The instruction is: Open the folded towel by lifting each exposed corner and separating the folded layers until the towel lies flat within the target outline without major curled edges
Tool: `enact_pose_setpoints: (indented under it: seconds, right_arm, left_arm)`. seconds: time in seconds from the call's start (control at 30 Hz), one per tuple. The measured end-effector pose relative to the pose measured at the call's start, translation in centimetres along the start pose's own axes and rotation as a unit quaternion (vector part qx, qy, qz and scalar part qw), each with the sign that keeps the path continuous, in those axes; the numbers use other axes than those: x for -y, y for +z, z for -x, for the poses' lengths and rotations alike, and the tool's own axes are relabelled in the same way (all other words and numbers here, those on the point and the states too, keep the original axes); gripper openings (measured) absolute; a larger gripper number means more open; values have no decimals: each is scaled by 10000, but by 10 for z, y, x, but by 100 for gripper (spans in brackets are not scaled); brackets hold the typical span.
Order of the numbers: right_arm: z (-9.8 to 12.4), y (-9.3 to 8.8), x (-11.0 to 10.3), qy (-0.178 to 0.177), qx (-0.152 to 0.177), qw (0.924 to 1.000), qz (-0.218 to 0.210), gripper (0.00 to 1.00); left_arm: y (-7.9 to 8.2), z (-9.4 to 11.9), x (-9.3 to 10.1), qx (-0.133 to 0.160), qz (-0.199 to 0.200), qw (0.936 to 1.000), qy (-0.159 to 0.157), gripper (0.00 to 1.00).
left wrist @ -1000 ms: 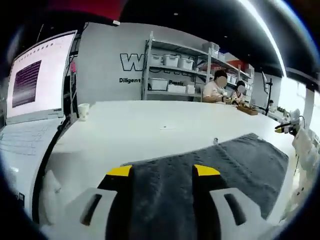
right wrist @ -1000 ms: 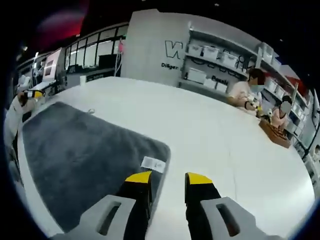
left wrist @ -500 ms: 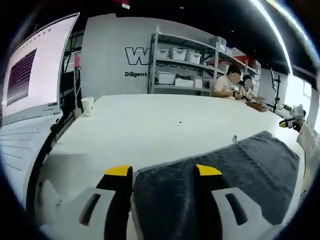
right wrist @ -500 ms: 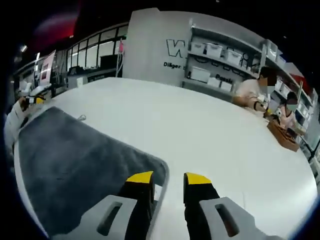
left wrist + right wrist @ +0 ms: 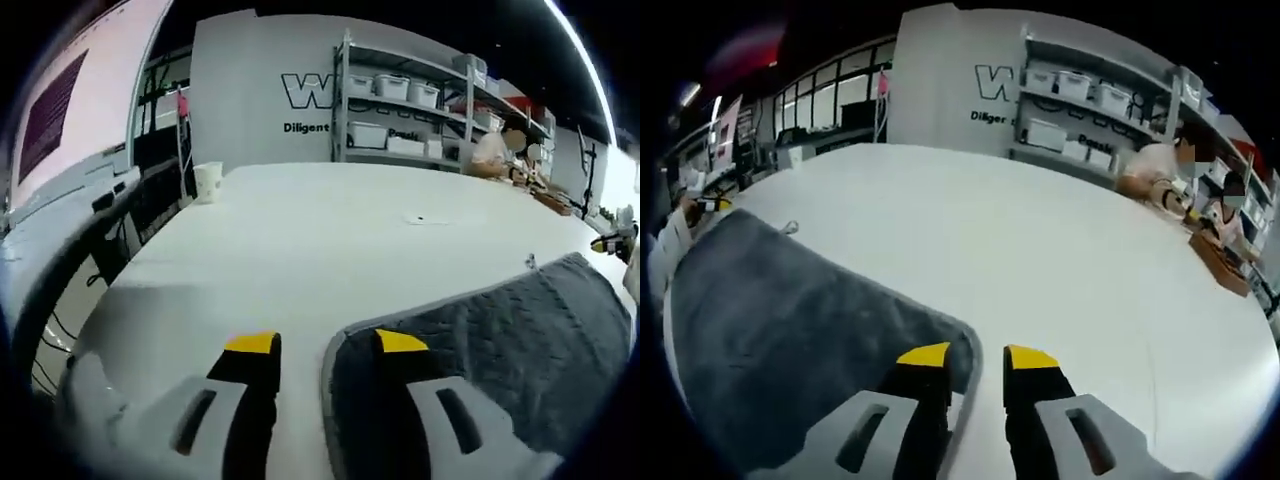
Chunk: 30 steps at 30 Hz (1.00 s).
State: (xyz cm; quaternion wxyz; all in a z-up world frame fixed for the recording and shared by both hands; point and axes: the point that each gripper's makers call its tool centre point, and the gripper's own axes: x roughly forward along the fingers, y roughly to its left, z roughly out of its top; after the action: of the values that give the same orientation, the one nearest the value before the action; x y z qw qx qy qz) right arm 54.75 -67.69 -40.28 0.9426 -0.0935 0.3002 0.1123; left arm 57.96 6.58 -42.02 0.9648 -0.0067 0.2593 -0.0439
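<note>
Since a second ago, the dark grey textured terry towel (image 5: 480, 340) has slid out from between the left gripper (image 5: 325, 345) jaws; its rounded corner now lies under the inner jaw alone. The jaws stand spread, pinching nothing. In the right gripper view, the right gripper (image 5: 968, 355) sits at the opposite towel corner (image 5: 790, 320), jaws parted by a narrow gap with the hem between them; whether they pinch it cannot be told. The towel lies spread on the smooth white matte table (image 5: 330, 230), its pile nubby, its edges bound. Judgement: unfolding appears nearly complete.
</note>
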Motion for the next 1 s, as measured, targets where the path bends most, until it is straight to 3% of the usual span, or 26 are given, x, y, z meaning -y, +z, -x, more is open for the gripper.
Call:
enact_pose_setpoints:
  seconds: [0.4, 0.57, 0.8, 0.9, 1.0]
  right_arm:
    - [-23, -3, -5, 342, -8, 9994, -47, 10]
    - [-33, -7, -1, 306, -115, 9994, -77, 8]
    - [-42, -22, 2, 269, -258, 9992, -148, 6]
    - [-41, -20, -1, 426, -139, 9985, -300, 0]
    - [-40, -19, -2, 366, -132, 9992, -118, 0]
  left_arm:
    - [-8, -13, 6, -43, -54, 9997, -245, 21]
    - [-9, -16, 3, -2, 11, 9996, -295, 18]
    - [-10, -18, 13, 52, -369, 9984, -436, 7]
    - [-9, -20, 15, 111, -432, 9981, -430, 5]
    - [-9, -20, 15, 126, -608, 9973, -401, 4]
